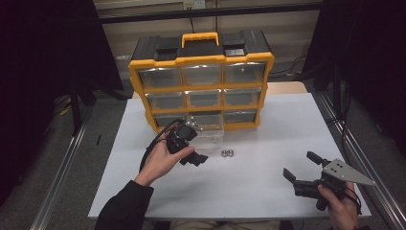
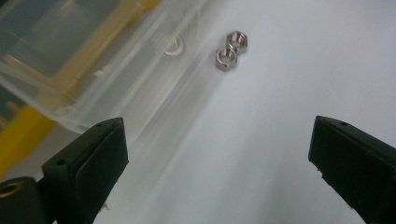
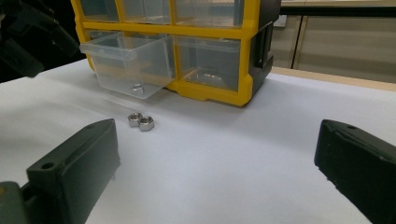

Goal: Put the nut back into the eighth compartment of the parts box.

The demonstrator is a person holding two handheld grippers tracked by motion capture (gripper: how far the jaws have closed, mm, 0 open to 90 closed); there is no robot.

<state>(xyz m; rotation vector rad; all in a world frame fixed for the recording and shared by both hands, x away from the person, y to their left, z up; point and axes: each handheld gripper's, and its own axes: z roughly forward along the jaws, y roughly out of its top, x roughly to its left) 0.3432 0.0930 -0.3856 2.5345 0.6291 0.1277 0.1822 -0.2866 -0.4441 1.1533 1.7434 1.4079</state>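
Drawer (image 3: 128, 63) out with one nut (image 3: 137, 87) inside, two nuts (image 1: 227, 153) left on the table (image 1: 268, 158), both grippers (image 1: 191, 155) (image 1: 299, 172) released.

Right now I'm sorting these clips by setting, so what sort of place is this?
Probably a lab or workshop recording bench: a white table with dark curtains around it, a yellow drawer organizer with one clear drawer pulled out, and two steel nuts lying loose.

shiny metal nuts (image 2: 232, 50), clear glossy plastic drawer (image 3: 128, 65), matt white table (image 1: 268, 163), matt black tool pads (image 2: 100, 154)
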